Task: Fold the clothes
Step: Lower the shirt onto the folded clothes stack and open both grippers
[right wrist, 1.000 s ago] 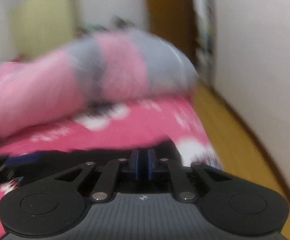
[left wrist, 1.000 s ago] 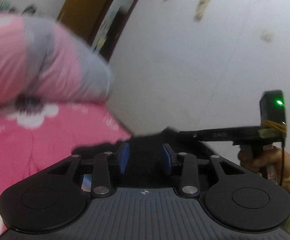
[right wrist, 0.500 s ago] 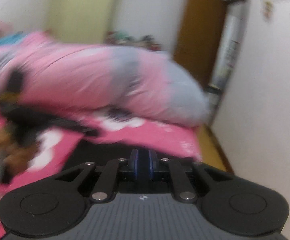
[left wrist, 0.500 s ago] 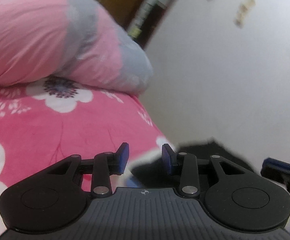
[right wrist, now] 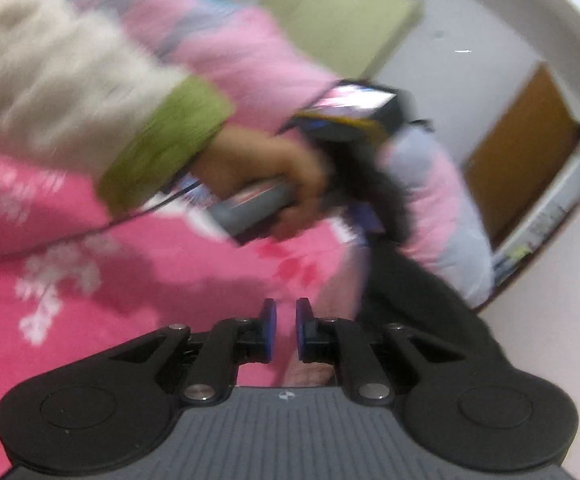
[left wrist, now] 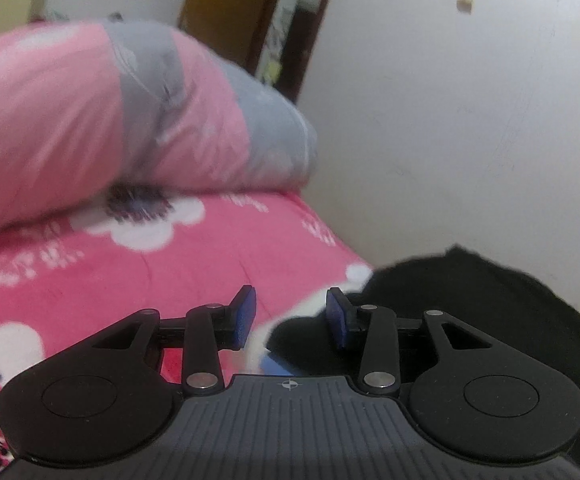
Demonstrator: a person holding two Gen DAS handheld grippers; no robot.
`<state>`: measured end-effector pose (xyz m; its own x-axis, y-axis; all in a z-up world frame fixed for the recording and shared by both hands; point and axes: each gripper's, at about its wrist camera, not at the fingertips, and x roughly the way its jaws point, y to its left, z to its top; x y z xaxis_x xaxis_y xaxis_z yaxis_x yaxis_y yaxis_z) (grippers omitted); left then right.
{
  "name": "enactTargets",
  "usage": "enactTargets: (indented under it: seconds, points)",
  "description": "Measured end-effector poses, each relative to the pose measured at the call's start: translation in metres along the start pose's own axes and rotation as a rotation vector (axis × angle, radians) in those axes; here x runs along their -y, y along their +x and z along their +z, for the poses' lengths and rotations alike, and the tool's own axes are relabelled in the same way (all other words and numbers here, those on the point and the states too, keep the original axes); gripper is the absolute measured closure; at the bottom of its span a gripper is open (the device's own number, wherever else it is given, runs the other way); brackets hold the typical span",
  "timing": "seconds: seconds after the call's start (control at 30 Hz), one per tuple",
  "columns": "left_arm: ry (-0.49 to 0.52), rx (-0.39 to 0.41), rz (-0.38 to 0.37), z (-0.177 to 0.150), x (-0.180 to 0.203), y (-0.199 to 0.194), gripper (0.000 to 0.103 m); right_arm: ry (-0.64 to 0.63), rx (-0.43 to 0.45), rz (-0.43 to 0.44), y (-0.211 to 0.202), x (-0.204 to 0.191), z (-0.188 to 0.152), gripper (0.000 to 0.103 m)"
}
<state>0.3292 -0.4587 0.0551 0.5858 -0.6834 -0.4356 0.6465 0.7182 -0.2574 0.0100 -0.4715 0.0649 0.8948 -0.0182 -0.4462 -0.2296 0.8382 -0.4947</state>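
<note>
A black garment (left wrist: 470, 300) lies at the right edge of a bed (left wrist: 209, 272) covered in a bright pink sheet with white flowers, close against a white wall (left wrist: 450, 120). Part of it seems to hang over that edge, which probably explains why both tools work from this side. The left tool (left wrist: 290, 316) points slightly down toward the near rim of the garment, its blue pads partly apart with only sheet and the cloth's rim showing in the gap; nothing is pinched, so it looks set to take hold of an edge. The right-wrist view is heavily blurred. The right tool (right wrist: 285, 330) shows a narrow slit between its pads, with pink sheet visible through it and no cloth gripped. Ahead of it a hand (right wrist: 265, 172) in a green-cuffed sleeve (right wrist: 161, 140) holds the left tool's grey handle above the sheet, and the garment (right wrist: 410, 292) runs down the bed's right edge beside the wall. A rolled pink and grey quilt (left wrist: 109, 120) sits at the far end of the bed, clear of the folding space. The fold itself does not appear to have started.
</note>
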Motion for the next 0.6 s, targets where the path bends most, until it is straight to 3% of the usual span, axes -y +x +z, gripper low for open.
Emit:
enactTargets:
  seconds: [0.07,0.17,0.27,0.33,0.37,0.43,0.5,0.57,0.6]
  points:
    - [0.028,0.05,-0.018,0.002,0.009,-0.014,0.065,0.19,0.063,-0.081,-0.001,0.042,-0.008,0.093]
    - [0.104,0.12,-0.078,0.004,0.031,-0.035,0.061,0.618,0.168,-0.196,-0.021,0.106,-0.047,0.092]
    - [0.161,0.074,-0.169,0.003,0.055,-0.037,0.057,0.967,0.201,-0.203,-0.024,0.151,-0.098,0.092]
    - [0.201,0.025,-0.193,-0.002,0.07,-0.03,0.055,1.094,0.153,-0.203,-0.013,0.171,-0.127,0.092]
    - [0.214,0.008,-0.179,-0.005,0.074,-0.025,0.054,1.143,0.136,-0.248,-0.01,0.178,-0.141,0.092]
    - [0.228,-0.022,-0.153,-0.011,0.08,-0.016,0.048,1.289,0.155,-0.275,-0.008,0.195,-0.173,0.093]
    - [0.169,-0.034,-0.152,-0.009,0.073,-0.011,0.046,1.459,0.155,-0.344,-0.009,0.212,-0.202,0.091]
    - [0.114,-0.054,-0.159,-0.006,0.064,-0.009,0.046,1.536,0.134,-0.437,-0.012,0.225,-0.22,0.091]
    - [0.1,-0.057,-0.16,-0.005,0.062,-0.008,0.046,1.531,0.16,-0.437,-0.016,0.228,-0.216,0.091]
